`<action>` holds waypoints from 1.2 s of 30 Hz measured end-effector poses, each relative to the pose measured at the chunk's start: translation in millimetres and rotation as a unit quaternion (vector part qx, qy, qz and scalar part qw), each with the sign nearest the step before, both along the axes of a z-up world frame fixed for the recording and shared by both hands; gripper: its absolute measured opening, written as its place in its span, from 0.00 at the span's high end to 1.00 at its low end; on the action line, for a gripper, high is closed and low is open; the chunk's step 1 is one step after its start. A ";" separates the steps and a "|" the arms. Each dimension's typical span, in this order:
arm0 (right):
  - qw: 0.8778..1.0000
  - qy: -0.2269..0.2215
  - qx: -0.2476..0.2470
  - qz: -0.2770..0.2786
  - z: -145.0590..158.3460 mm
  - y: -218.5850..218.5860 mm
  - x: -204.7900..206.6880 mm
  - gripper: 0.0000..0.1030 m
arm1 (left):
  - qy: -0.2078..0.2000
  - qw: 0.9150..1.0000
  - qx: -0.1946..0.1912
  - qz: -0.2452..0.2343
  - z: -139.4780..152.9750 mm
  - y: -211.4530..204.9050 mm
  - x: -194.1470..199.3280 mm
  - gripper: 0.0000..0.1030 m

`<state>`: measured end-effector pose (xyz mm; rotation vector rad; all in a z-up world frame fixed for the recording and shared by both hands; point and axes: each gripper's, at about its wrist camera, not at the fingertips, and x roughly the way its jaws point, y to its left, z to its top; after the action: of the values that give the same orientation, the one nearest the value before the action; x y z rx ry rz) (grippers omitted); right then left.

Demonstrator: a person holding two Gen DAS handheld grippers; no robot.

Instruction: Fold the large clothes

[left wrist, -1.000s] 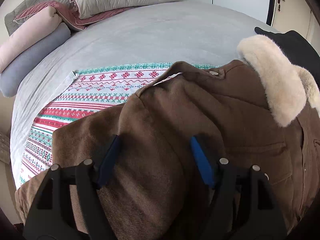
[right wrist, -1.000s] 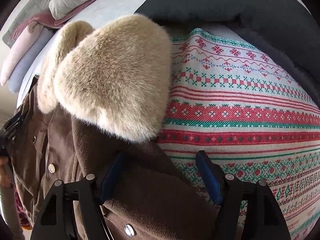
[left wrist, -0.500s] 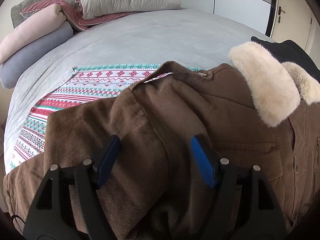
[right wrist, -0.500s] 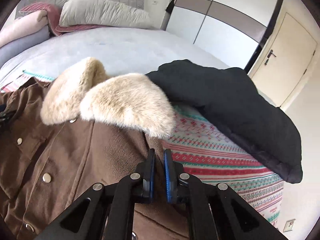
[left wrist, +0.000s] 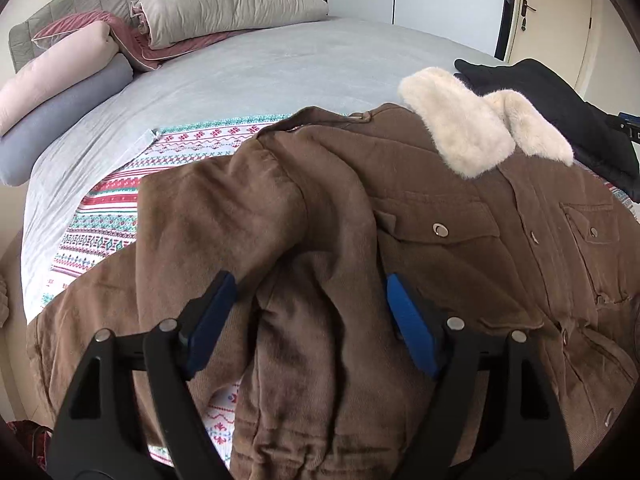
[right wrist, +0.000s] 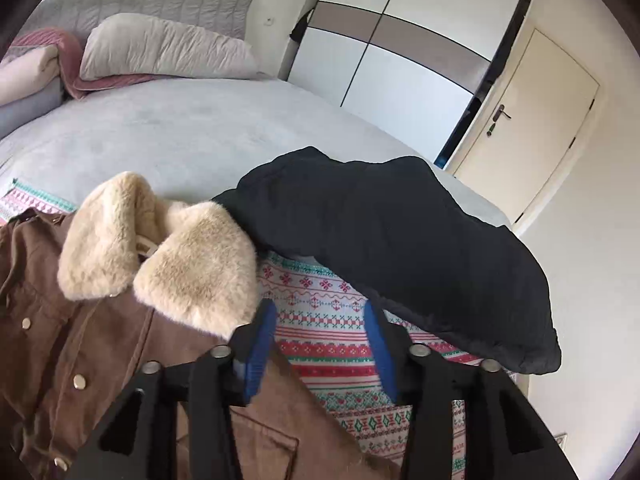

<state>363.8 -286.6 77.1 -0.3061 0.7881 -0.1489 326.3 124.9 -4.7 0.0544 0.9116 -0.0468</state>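
A brown jacket (left wrist: 420, 184) with a cream fur collar (left wrist: 456, 132) lies front up on a patterned blanket (left wrist: 108, 216). Its sleeve (left wrist: 240, 208) is folded down over the body. My left gripper (left wrist: 308, 284) hovers over that sleeve, its jaws opening, and the cloth shows between the pads without being pressed. In the right wrist view the jacket (right wrist: 80, 340) and collar (right wrist: 192, 272) sit at left. My right gripper (right wrist: 320, 312) is above the blanket (right wrist: 320, 344) by the jacket's edge, jaws opening, with nothing held between them.
A black garment (right wrist: 400, 240) lies heaped on the blanket right of the collar, also in the left wrist view as a black garment (left wrist: 560, 100). Pillows (left wrist: 224, 8) line the head of the grey bed (left wrist: 280, 72). A wardrobe (right wrist: 400, 60) and a door (right wrist: 540, 128) stand behind.
My left gripper drew back from the jacket, so more of the sleeve shows. My right gripper rose and tilted up, shut briefly half a second ago, and now stands apart again.
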 end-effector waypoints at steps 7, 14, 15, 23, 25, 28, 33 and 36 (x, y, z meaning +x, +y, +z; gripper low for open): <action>0.997 0.034 0.063 0.043 28.1 -18.3 -84.6 0.26 | 0.028 0.999 -0.023 0.011 22.4 17.5 -67.6 0.20; 0.993 0.078 0.074 0.040 23.8 -48.9 -172.8 0.23 | 0.053 0.997 -0.053 0.030 33.0 36.7 -143.7 0.20; 0.993 0.080 0.078 0.036 21.7 -55.5 -183.4 0.23 | 0.054 0.996 -0.059 0.031 33.9 37.5 -155.4 0.20; 0.980 0.119 0.162 -0.012 -13.8 -110.3 -240.1 0.23 | 0.064 0.994 -0.083 0.027 22.3 37.6 -215.2 0.19; 0.972 0.128 0.198 -0.008 -23.4 -115.0 -254.2 0.23 | 0.079 0.993 -0.084 0.028 11.9 42.3 -221.1 0.19; 0.956 0.140 0.256 0.019 -39.3 -112.2 -278.0 0.23 | 0.089 0.990 -0.109 0.016 -1.4 52.5 -232.0 0.19; 0.943 0.152 0.287 0.072 -66.1 -101.1 -319.3 0.23 | 0.098 0.976 -0.195 -0.025 -24.7 65.3 -252.0 0.19; 0.944 0.145 0.279 0.097 -70.0 -98.6 -350.5 0.23 | 0.105 0.978 -0.176 -0.044 -34.2 59.3 -272.1 0.19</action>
<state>13.2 -385.2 7.1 0.1382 1.0500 0.3117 54.2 184.3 -38.9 -0.2446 1.1006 -0.3006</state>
